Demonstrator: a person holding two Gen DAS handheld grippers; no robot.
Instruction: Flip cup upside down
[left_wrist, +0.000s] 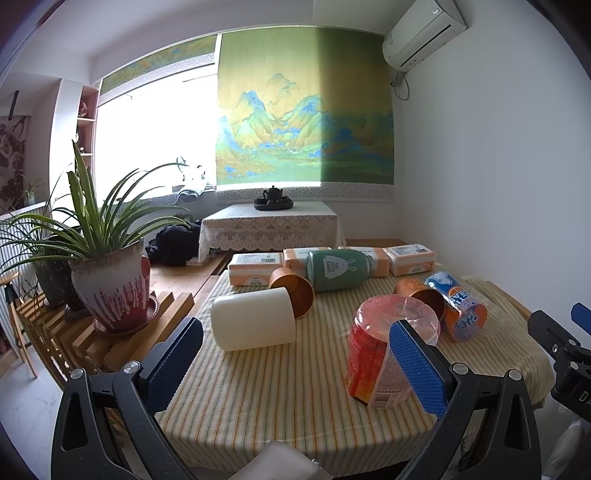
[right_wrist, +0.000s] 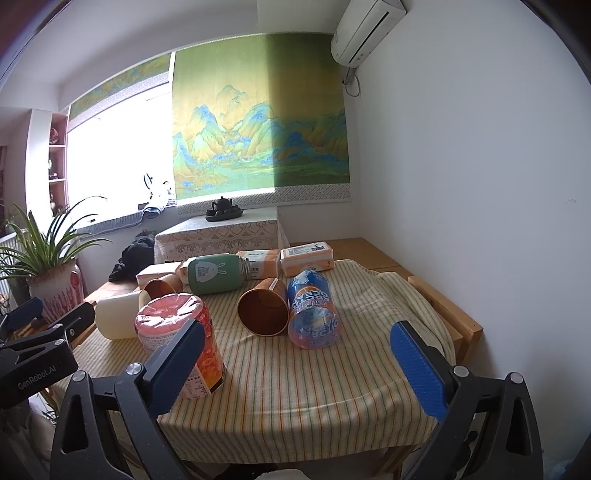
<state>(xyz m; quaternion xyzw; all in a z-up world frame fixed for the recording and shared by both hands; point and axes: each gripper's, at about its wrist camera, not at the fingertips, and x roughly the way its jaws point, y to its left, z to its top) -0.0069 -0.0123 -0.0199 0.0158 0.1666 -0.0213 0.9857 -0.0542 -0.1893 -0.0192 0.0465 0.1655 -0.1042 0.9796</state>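
Several cups lie on the striped tablecloth (left_wrist: 288, 398). A red-orange plastic cup (left_wrist: 380, 354) (right_wrist: 181, 332) stands mouth down, base up, at the near side. On their sides lie a white cup (left_wrist: 255, 321) (right_wrist: 116, 315), a brown paper cup (left_wrist: 291, 291) (right_wrist: 160, 288), a second brown cup (left_wrist: 421, 295) (right_wrist: 264, 310) and a blue-orange cup (left_wrist: 458, 308) (right_wrist: 314, 314). My left gripper (left_wrist: 295, 365) is open, its right finger just in front of the red cup. My right gripper (right_wrist: 299, 365) is open over bare cloth, right of the red cup.
A green rabbit-print bottle (left_wrist: 338, 269) lies behind the cups, in front of a row of tissue packs (left_wrist: 255, 271). A potted plant (left_wrist: 110, 295) stands on a wooden rack at the left. A white wall closes the right side. A low table with a teapot (left_wrist: 273, 195) stands behind.
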